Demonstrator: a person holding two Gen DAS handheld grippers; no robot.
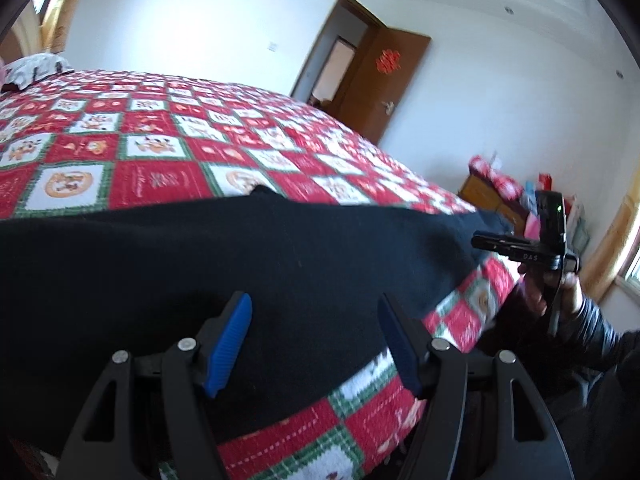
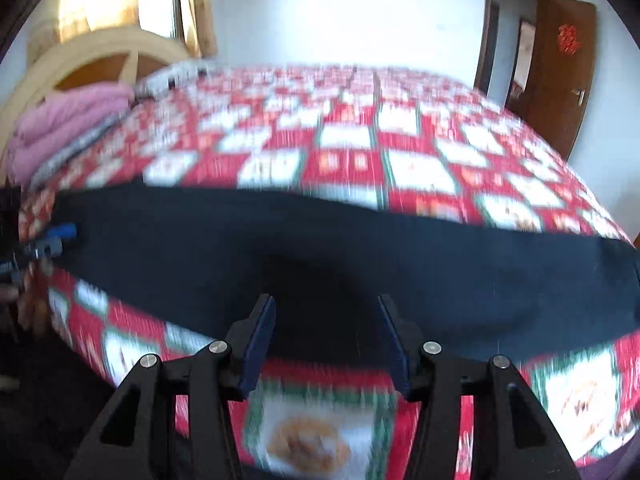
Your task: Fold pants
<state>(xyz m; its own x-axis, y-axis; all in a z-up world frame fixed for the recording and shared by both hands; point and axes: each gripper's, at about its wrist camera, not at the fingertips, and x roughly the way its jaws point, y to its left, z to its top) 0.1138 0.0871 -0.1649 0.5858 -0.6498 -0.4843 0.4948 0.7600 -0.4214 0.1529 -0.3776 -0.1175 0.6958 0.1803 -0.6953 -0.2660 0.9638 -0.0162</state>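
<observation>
At the far left of the right wrist view, a pink folded blanket (image 2: pixel 60 128) lies by the wooden headboard, well apart from the work. Next comes the left hand-held gripper (image 1: pixel 314 344), its blue ribbed pads standing wide apart with nothing between them, poised over the near edge of the long black cloth pants (image 1: pixel 240 264). The pants lie flat as one dark band on the red, white and green checked quilt (image 1: pixel 160 152) of the bed, close to the bed's near edge, their long axis running left to right across both hand-held grippers (so each gripper faces the band side-on, not end-on). The cloth looks smooth, matte and fairly thick, with little wrinkle; seams and waistband cannot be made out in the dark. Further right, the right hand-held gripper (image 2: pixel 326 344) is open about halfway and empty, aimed at the middle-to-right stretch of the band. Each hand looks nearest to its own part of the near edge, so a fold probably calls for both to nip that edge. A brown wooden door (image 1: pixel 380 80) stands open at the far right.
</observation>
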